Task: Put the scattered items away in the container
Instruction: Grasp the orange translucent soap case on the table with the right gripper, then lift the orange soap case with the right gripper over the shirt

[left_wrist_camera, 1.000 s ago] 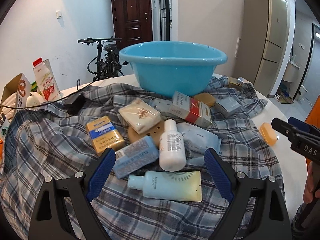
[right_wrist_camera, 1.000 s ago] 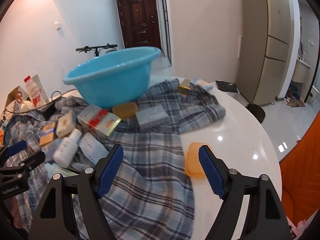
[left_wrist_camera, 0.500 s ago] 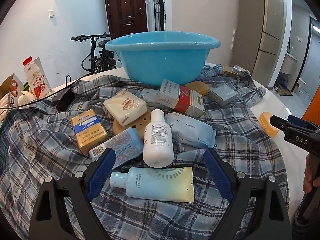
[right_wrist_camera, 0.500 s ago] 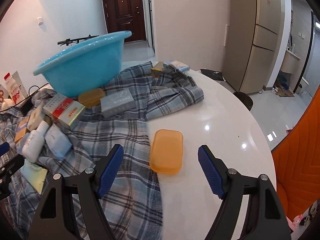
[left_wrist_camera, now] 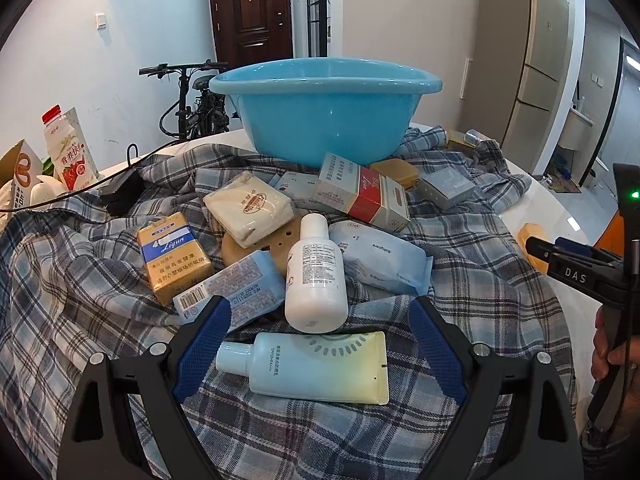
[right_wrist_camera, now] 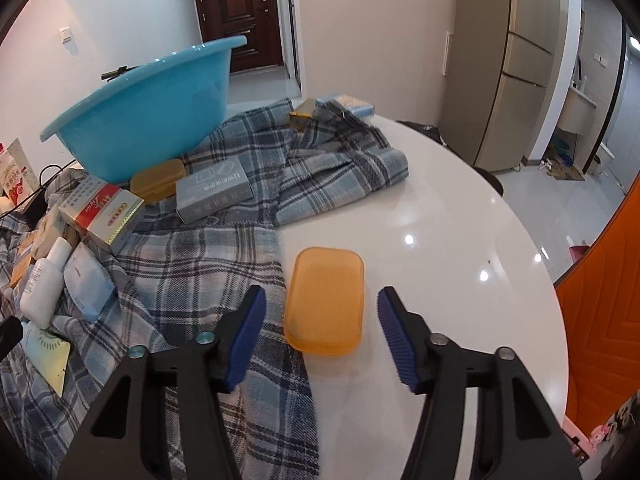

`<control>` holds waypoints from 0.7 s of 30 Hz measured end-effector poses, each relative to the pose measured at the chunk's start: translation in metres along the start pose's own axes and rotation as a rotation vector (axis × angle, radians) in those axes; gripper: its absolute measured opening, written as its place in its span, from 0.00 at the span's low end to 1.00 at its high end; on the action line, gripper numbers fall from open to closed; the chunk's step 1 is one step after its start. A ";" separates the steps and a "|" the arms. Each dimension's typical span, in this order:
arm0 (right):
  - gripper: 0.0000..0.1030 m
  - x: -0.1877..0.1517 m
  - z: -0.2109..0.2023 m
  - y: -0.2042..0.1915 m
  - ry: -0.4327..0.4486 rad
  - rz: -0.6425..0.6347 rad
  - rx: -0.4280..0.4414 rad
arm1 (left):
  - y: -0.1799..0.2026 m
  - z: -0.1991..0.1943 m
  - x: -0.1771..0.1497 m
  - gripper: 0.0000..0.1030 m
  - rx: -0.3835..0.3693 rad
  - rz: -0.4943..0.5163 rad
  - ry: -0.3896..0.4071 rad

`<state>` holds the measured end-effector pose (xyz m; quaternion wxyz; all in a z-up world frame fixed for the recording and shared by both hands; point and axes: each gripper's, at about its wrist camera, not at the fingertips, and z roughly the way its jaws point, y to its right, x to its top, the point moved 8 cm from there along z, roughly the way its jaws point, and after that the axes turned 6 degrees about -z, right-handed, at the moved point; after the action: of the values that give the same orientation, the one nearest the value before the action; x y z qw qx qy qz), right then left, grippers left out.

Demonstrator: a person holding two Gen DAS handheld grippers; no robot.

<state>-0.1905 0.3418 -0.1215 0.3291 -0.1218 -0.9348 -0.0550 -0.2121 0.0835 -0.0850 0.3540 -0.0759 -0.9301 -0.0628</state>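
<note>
A blue basin [left_wrist_camera: 326, 108] stands at the back of a plaid cloth [left_wrist_camera: 80, 300]; it also shows in the right wrist view [right_wrist_camera: 144, 120]. Several toiletries lie on the cloth: a pale blue tube [left_wrist_camera: 308, 366], a white bottle [left_wrist_camera: 316, 280], a gold box [left_wrist_camera: 174, 258], a red-and-grey box [left_wrist_camera: 366, 198]. My left gripper [left_wrist_camera: 316, 348] is open, its fingers on either side of the tube. My right gripper [right_wrist_camera: 320, 326] is open, with an orange soap case [right_wrist_camera: 326, 300] lying between its fingers on the white table.
A milk carton [left_wrist_camera: 68, 148] and a black adapter with a cord [left_wrist_camera: 122, 192] sit at the left. A grey box [right_wrist_camera: 214, 190] and a second orange case [right_wrist_camera: 158, 178] lie near the basin. The round white table [right_wrist_camera: 460, 240] ends at the right by an orange chair [right_wrist_camera: 608, 320].
My left gripper has come closer to the tube. My right gripper has swung right and lower, so the orange soap case now lies between its fingers.
</note>
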 end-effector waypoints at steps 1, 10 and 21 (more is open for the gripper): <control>0.50 -0.001 0.001 0.000 -0.004 0.004 0.007 | 0.000 0.000 0.000 0.89 0.000 0.000 0.000; 0.48 -0.007 0.009 -0.002 -0.028 0.000 0.009 | -0.003 -0.003 0.002 0.89 0.003 -0.002 0.008; 0.41 -0.005 0.008 -0.003 -0.015 -0.012 -0.007 | -0.004 -0.004 0.002 0.89 0.003 -0.006 0.010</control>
<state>-0.1916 0.3395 -0.1309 0.3214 -0.1176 -0.9378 -0.0592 -0.2120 0.0790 -0.0810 0.3586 -0.0722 -0.9286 -0.0629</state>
